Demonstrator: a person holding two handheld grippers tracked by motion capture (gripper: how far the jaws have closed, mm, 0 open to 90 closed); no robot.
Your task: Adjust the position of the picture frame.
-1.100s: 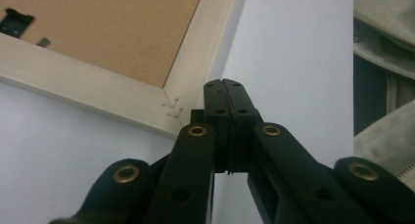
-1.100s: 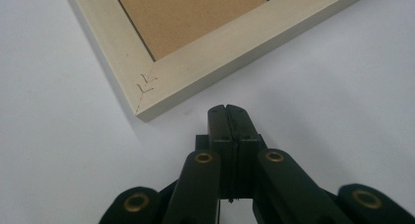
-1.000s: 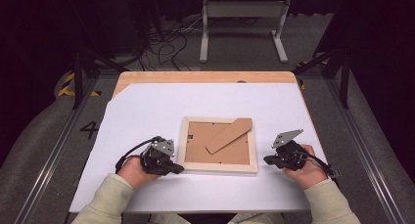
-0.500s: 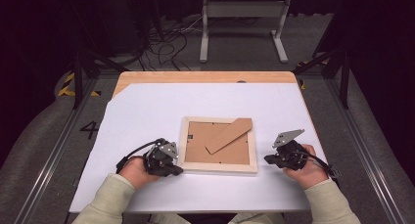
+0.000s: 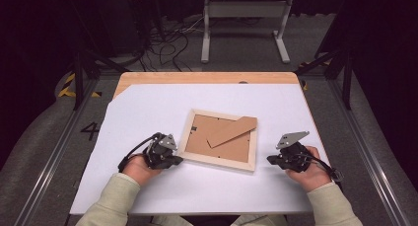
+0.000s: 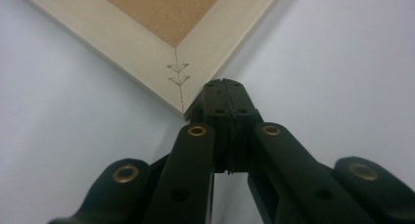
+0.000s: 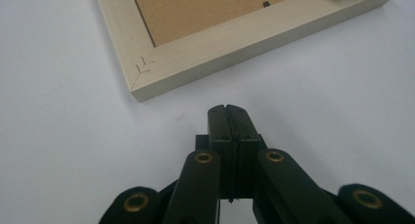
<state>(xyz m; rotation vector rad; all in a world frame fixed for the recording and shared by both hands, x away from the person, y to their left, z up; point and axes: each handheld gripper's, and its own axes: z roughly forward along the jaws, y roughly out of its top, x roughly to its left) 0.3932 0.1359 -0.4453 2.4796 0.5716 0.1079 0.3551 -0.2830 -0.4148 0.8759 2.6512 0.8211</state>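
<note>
While the picture frame (image 5: 220, 139) lies face down near the middle of the white tabletop (image 5: 148, 112), its brown backing board and folded stand facing up, both grippers rest beside its near corners. Left gripper (image 6: 224, 87): jaws pressed together on nothing, tips at the frame's near left corner, apparently touching its edge. Right gripper (image 7: 229, 111): jaws likewise together and empty, lying near the near right corner but apart from it. Handling, as judged: the pale wooden rim looks stiff and fairly light; any glass underneath would be fragile, so dragging or dropping is to be avoided. The flat rim offers the best hold, pinched across an outer edge or lifted at a corner; the thin stand would likely flex. No brand or label is legible; small V-shaped joining marks cross each mitred corner.
</note>
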